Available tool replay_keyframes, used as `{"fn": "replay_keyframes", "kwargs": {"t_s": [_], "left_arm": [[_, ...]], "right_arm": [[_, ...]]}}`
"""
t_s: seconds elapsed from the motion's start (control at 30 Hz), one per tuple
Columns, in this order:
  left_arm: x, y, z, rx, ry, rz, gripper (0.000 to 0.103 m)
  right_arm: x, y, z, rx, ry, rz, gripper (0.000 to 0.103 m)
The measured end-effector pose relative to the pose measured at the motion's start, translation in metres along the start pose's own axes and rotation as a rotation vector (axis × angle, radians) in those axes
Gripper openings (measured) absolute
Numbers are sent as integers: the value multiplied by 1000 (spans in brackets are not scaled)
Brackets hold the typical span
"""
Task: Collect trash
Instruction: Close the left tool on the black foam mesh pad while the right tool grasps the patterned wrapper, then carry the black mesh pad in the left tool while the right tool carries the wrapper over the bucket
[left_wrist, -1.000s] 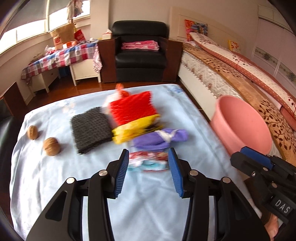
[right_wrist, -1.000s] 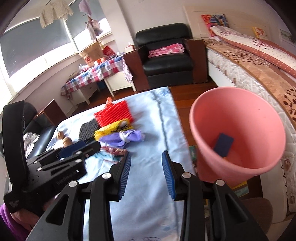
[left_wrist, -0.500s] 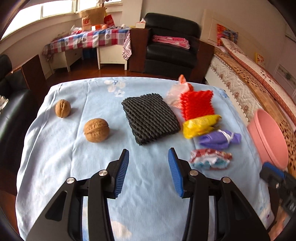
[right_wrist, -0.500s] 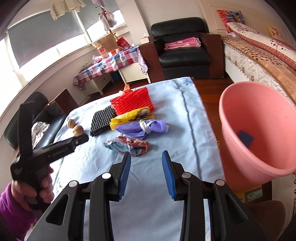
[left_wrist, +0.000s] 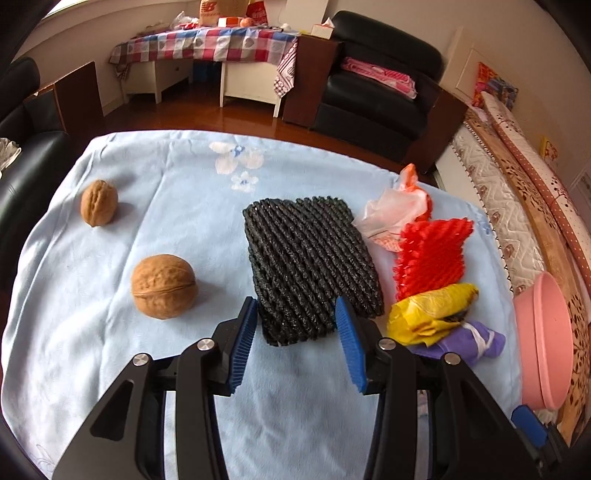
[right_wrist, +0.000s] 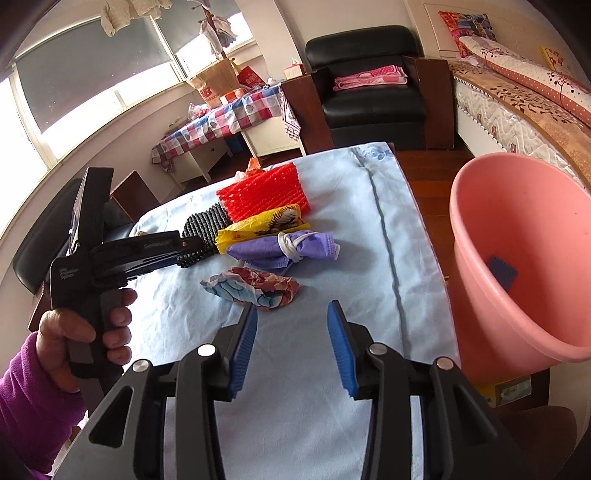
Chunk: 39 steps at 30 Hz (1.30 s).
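I have the left tongs (left_wrist: 295, 332) released, jaws spread on either side of the near edge of the black foam net (left_wrist: 310, 258), not yet closed on it. The step in hand, as I judge it, is taking that net as the next piece of trash. My next move calls for a short push forward and down so both pads flank the net's edge, then a squeeze, then a carry to the pink bucket (right_wrist: 517, 240) just off the bench's (left_wrist: 92, 350) right side.

The right tongs (right_wrist: 291, 332) are also released and empty, hovering over bare cloth near the crumpled wrapper (right_wrist: 255, 286).

The left view alone shows me two walnuts (left_wrist: 164, 286) beside the net. The right view alone shows the bucket's inside, with a dark blue scrap (right_wrist: 502, 273) in it, and my left hand (right_wrist: 79, 332) on its handle.
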<state>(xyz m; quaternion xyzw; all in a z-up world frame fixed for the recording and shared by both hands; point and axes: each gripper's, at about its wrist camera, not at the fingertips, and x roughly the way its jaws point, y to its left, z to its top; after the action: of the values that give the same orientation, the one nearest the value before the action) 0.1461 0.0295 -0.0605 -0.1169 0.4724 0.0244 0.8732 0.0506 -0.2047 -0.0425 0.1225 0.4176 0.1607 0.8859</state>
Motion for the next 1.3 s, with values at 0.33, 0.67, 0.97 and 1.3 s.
{"fn": "replay_keyframes", "kwargs": {"t_s": [0.33, 0.67, 0.97, 1.3], "left_arm": [[1, -10, 2, 18, -31, -13, 27], [-21, -9, -2, 55, -77, -38, 11], [-52, -13, -12, 69, -136, -45, 11], [-75, -16, -22, 78, -168, -65, 11]], "right_arm": [[18, 34, 14, -152, 27, 56, 52], [59, 68, 18, -340, 117, 21, 55], [73, 65, 18, -365, 119, -58, 8], [28, 56, 17, -258, 57, 52, 1]]}}
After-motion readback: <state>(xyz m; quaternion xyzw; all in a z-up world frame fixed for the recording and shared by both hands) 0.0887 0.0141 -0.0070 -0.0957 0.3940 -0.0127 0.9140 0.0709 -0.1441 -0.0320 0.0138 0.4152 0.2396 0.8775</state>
